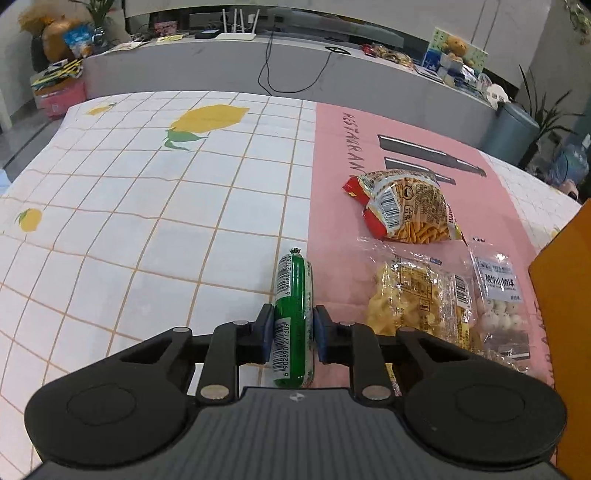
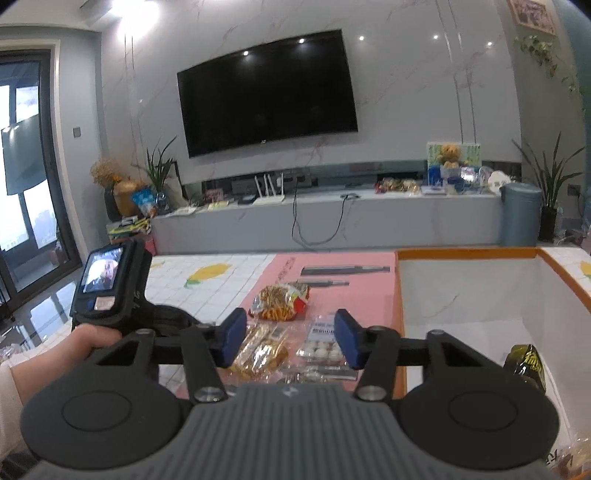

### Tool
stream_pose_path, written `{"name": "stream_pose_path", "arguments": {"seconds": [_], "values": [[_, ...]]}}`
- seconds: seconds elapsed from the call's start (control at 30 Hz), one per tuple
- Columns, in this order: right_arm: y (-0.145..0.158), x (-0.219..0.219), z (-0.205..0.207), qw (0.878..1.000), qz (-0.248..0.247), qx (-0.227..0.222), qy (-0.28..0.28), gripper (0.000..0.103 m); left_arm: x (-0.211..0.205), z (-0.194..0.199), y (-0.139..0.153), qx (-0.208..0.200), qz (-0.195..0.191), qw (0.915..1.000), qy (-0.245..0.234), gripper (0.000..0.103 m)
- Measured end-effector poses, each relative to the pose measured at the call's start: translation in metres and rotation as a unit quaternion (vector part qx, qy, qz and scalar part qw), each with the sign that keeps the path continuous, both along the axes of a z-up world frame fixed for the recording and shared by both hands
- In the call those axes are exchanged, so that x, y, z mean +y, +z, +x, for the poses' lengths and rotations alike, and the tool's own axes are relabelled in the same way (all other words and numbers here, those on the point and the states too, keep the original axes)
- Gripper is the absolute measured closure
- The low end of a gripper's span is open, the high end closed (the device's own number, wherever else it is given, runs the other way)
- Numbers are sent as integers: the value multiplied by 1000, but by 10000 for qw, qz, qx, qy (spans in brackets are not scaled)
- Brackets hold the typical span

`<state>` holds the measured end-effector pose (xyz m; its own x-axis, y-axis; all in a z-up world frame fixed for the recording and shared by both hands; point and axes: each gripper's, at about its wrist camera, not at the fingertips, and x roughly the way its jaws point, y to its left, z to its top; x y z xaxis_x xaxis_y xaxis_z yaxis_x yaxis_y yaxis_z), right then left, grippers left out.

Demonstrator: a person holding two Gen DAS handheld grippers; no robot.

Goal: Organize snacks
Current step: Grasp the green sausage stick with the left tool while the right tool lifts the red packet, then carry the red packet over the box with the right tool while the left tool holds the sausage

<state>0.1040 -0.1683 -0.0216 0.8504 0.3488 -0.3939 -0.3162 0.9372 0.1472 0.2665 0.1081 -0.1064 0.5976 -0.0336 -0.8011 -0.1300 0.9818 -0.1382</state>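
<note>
- lemon-print tablecloth (image 1: pixel 147 221) under everything, pink mat (image 1: pixel 332 184) alongside.
- my left gripper (image 1: pixel 293 334) is clenched on the green sausage stick (image 1: pixel 293 295), which lies at the mat's edge.
- right gripper (image 2: pixel 291 338) hangs unclenched over the snack bags (image 2: pixel 262 354), grasping nothing.
- pickup step, i judge; next i lift and carry it to the orange-rimmed box (image 2: pixel 465 254).

Both views bright enough, even indoor light, slightly cool. Ceiling lamp (image 2: pixel 135 14) blows out top left of right wrist view; small spot reflections on TV (image 2: pixel 267 90) and glossy wall (image 2: pixel 424 92). Daylight thru window (image 2: pixel 22 155), sheen on floor. Soft shadows only. Strong fisheye bend at edges, dark corners. Snack wrappers (image 1: pixel 410 206) glint; focus mostly sharp.
</note>
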Motion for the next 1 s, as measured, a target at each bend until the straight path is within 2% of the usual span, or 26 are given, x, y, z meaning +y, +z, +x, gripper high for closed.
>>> {"name": "stream_pose_path", "arguments": {"seconds": [0.23, 0.3, 0.33, 0.4, 0.47, 0.53, 0.6, 0.7, 0.8, 0.9, 1.0], "values": [[-3, 2, 2, 9997, -36, 178, 138, 52, 10, -5, 1, 88, -56, 9999, 97, 79], [-3, 0, 2, 9993, 67, 299, 225, 40, 15, -8, 2, 85, -84, 9998, 160, 79], [-3, -1, 0, 9988, 127, 351, 331, 37, 19, -11, 3, 81, -109, 9997, 199, 79], [-3, -2, -5, 9967, 163, 509, 603, 20, 25, -16, 5, 119, -162, 9995, 246, 79], [-7, -1, -13, 9930, 162, 716, 923, 12, 33, -24, 7, 137, -231, 9991, 336, 79], [-15, 4, -23, 9885, 69, 958, 1171, 10, 39, -34, 11, 88, -284, 9988, 380, 79], [-22, 14, -39, 9876, -379, 799, 1294, 3, 44, -46, 17, 28, -355, 9983, 467, 79], [-30, 28, -57, 9832, -909, 674, 1433, 3, 46, -62, 28, -97, -517, 9975, 472, 79], [-41, 34, -65, 9812, -990, 765, 1473, 3, 39, -76, 38, -248, -570, 9972, 408, 79], [-57, 39, -62, 9808, -1102, 1018, 1246, 3, 30, -93, 45, -327, -717, 9962, 369, 79], [-71, 40, -52, 9808, -1121, 1265, 971, 3, 16, -108, 48, -343, -869, 9955, 125, 79]]}}
